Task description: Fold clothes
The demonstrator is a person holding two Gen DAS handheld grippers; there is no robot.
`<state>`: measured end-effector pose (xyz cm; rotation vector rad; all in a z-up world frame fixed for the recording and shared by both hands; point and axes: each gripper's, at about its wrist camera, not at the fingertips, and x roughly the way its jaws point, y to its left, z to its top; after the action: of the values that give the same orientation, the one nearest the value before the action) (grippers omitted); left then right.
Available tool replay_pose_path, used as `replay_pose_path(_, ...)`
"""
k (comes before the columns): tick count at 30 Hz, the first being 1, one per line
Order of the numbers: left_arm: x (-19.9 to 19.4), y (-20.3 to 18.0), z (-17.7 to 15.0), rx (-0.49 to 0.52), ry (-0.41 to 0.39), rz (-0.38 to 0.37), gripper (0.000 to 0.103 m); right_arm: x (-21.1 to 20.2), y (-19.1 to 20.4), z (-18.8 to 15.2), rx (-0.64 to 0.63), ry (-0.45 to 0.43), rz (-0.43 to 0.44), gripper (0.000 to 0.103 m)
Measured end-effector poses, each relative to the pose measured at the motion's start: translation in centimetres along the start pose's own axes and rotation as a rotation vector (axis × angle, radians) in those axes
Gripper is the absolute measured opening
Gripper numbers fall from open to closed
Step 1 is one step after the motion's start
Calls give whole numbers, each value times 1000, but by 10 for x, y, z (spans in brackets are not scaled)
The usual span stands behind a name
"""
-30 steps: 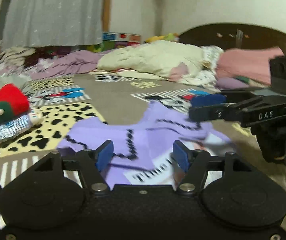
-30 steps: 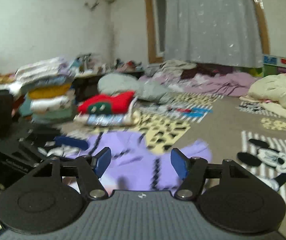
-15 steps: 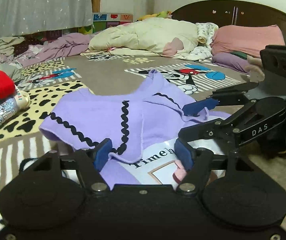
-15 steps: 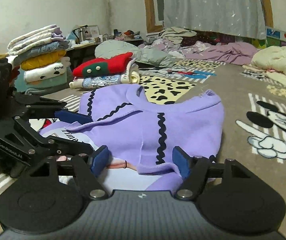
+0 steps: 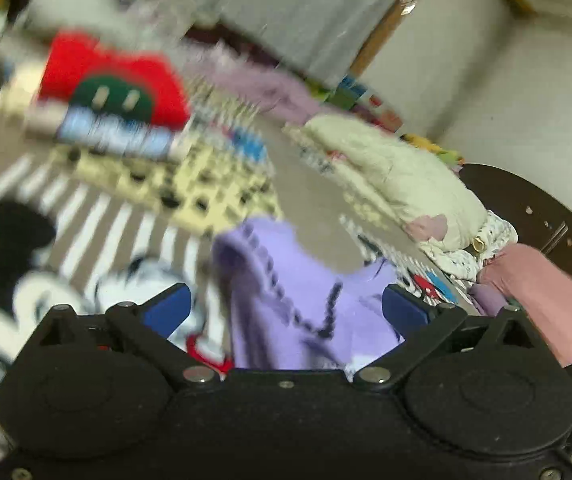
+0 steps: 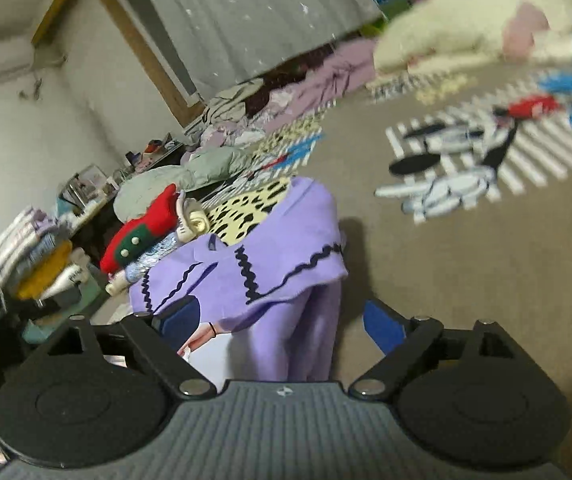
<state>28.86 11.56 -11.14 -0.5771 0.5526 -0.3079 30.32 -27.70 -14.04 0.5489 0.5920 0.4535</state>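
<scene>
The lilac top with black zigzag trim [image 6: 278, 256] lies bunched and folded over on the patterned bed cover [image 6: 465, 264]. A white printed panel shows under its near edge. My right gripper [image 6: 282, 324] hovers just in front of it, jaws wide apart, with nothing pinched between the blue pads [image 6: 383, 326]. In the blurred, tilted left wrist view the same lilac top [image 5: 297, 300] sits between the spread fingers of my left gripper [image 5: 286, 312], which is open too. Neither gripper shows in the other's view.
A red and green folded garment [image 6: 142, 232] tops a small pile left of the top. A taller stack of folded clothes [image 6: 26, 256] stands at the far left. A cream duvet [image 5: 397, 176], a pink pillow [image 5: 545, 292] and the dark headboard [image 5: 525, 200] lie to the right.
Both cameras have rolled and swung sharply, and the left view is now blurred. Each gripper has left the other's view. The lilac top looks more bunched than before.
</scene>
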Motion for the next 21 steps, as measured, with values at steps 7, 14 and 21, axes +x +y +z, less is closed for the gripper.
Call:
replay_pose_path(7,41,11,-8,-74,143,-35,101,36,-16,1,112,83,38,91)
replay_pose_path(14,74,-6,-15,-27,166,-29,101,63,-1,1,43,108,42,79)
replay_pose_path(21,72,-7,-19,-50,165,-77,58,59,-10,-1,103,103,106,51)
